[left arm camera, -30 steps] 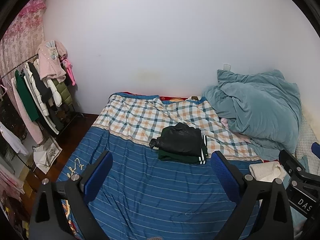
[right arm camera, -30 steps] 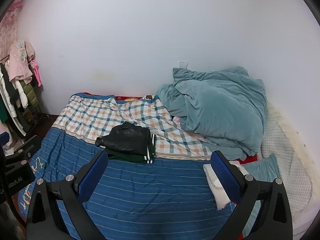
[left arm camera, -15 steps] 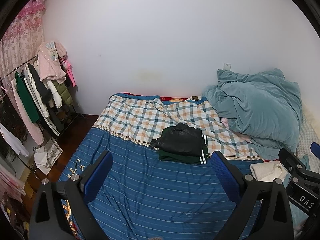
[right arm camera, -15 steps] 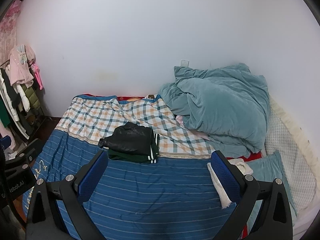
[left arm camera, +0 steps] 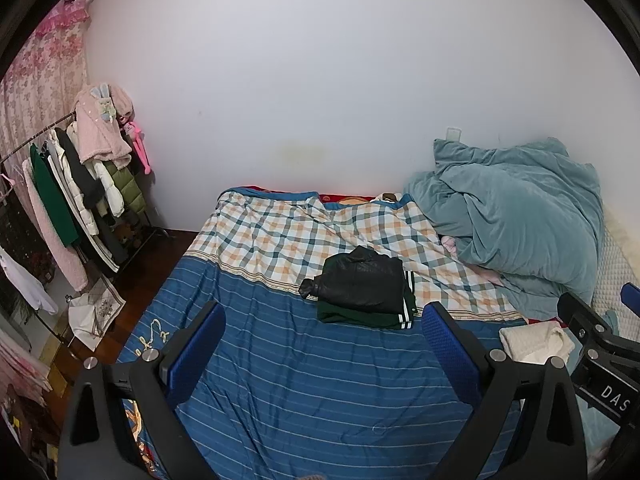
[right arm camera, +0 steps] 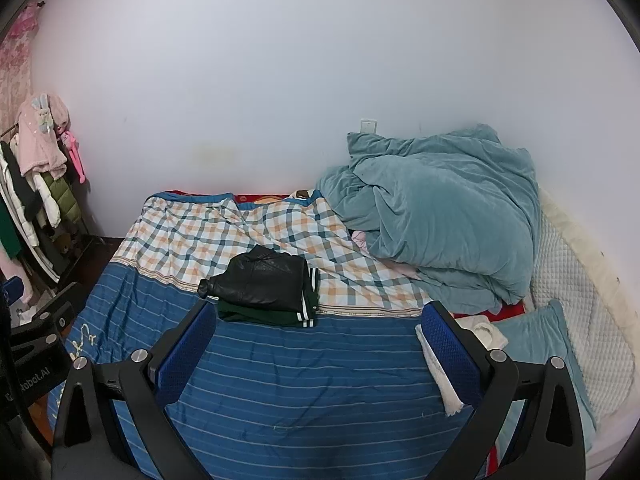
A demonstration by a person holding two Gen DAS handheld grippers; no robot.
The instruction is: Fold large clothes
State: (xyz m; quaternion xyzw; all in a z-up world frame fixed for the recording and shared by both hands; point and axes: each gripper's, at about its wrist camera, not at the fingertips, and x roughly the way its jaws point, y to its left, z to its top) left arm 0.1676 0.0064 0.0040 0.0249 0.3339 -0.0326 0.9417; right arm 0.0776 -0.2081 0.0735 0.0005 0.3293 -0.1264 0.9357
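My left gripper [left arm camera: 322, 344] and right gripper [right arm camera: 316, 340] hang spread wide, holding nothing, above the striped bedspread [right arm camera: 304, 384]. A glossy black jacket [right arm camera: 264, 282] lies folded atop a green garment [right arm camera: 260, 316] mid-bed.

Glossy black leather-look jacket [left arm camera: 362, 280], matt striped cloth bedcover [left arm camera: 304, 380], plush teal velvety duvet [left arm camera: 520, 216]

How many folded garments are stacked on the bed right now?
2: a black jacket on top of a dark green garment with white stripes, mid-bed where plaid meets blue stripes. More might be hidden between them.
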